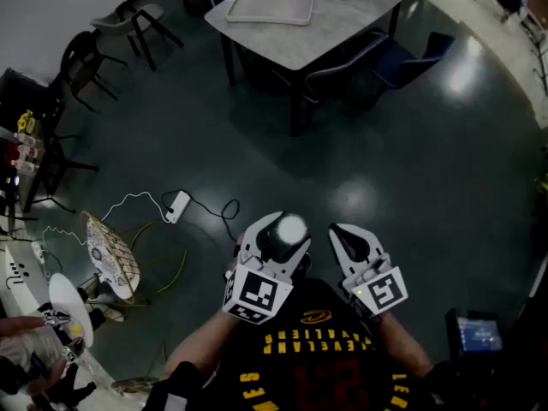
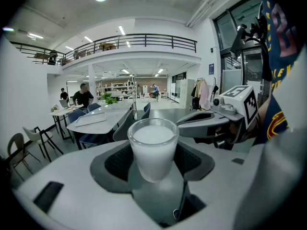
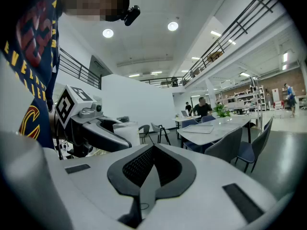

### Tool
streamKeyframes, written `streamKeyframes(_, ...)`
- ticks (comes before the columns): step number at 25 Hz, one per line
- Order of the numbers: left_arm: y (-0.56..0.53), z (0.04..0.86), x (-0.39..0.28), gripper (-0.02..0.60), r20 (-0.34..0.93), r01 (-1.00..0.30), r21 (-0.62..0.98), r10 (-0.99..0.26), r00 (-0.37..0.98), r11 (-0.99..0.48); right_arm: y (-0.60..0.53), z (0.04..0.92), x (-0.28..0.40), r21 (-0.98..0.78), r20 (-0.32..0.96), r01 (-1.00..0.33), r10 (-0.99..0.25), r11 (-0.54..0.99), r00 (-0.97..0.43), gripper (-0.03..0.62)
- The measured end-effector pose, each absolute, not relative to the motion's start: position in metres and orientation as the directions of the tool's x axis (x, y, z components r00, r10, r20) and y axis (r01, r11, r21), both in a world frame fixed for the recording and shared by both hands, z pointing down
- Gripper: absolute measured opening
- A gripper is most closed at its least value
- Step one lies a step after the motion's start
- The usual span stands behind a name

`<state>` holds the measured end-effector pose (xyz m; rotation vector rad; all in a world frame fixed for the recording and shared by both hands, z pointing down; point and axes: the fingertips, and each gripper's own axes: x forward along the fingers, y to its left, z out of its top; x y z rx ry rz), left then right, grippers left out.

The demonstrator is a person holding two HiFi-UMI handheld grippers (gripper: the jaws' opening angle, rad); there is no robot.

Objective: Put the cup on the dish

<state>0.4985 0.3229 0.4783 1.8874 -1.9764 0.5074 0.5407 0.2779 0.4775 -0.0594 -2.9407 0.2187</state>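
Note:
My left gripper (image 1: 276, 235) is shut on a frosted white cup (image 1: 289, 228), held upright in front of the person's chest, high above the floor. In the left gripper view the cup (image 2: 153, 139) sits squeezed between the two dark pads (image 2: 118, 162). My right gripper (image 1: 351, 236) hangs just right of it, shut and empty; its jaws (image 3: 152, 164) meet with nothing between them. A white rectangular tray (image 1: 270, 7) lies on the marble table (image 1: 342, 15) far ahead. The tray (image 2: 91, 119) also shows in the left gripper view.
Dark chairs (image 1: 342, 71) ring the table. A power strip (image 1: 178, 205) with cables lies on the dark glossy floor. A patterned basket-like object (image 1: 111, 255) and a white round stand (image 1: 70, 305) are at the left. A small screen (image 1: 475, 332) is at lower right.

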Motion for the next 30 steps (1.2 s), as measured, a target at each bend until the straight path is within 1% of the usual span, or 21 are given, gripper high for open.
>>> streamKeyframes(5,0.326,0.486,0.514,0.264,0.485,-0.999,-0.011,-0.874,-0.033,0.032,0.284,0.484,0.549,-0.149,0.18,0.035,0.062,0.988,-0.982,0.008)
streamKeyframes(10,0.323,0.472,0.51,0.264,0.47,-0.999,-0.028,-0.882,-0.03,0.019,0.286,0.473,0.546,-0.139,0.151,0.048,0.069,0.989,-0.986,0.008)
streamKeyframes(14,0.317,0.452,0.493,0.264,0.444,-0.998,-0.055,-0.895,-0.032,0.009,0.287,0.473,0.535,-0.114,0.161,0.054,0.072,0.992,-0.984,0.009)
streamKeyframes(15,0.315,0.447,0.485,0.264,0.439,-0.998,-0.06,-0.898,-0.034,0.009,0.287,0.474,0.529,-0.104,0.16,0.059,0.076,0.993,-0.984,0.039)
streamKeyframes(16,0.313,0.442,0.479,0.264,0.437,-0.998,-0.061,-0.899,-0.036,0.01,0.288,0.475,0.523,-0.098,0.159,0.067,0.082,0.993,-0.984,0.086)
streamKeyframes(19,0.305,0.428,0.466,0.264,0.434,-0.999,-0.053,-0.9,-0.03,0.008,0.295,0.474,0.505,-0.089,0.153,0.102,0.115,0.991,-0.982,0.187)
streamKeyframes(20,0.301,0.425,0.462,0.264,0.434,-0.999,-0.05,-0.901,-0.027,0.006,0.296,0.472,0.498,-0.082,0.145,0.112,0.123,0.99,-0.982,0.212)
streamKeyframes(25,0.29,0.421,0.449,0.264,0.438,-0.999,-0.035,-0.899,-0.013,-0.003,0.295,0.462,0.469,-0.078,0.091,0.092,0.099,0.993,-0.991,0.218)
streamKeyframes(30,0.282,0.419,0.424,0.264,0.431,-1.0,-0.004,-0.902,0.007,-0.009,0.298,0.453,0.439,-0.067,0.064,0.111,0.115,0.992,-0.991,0.218)
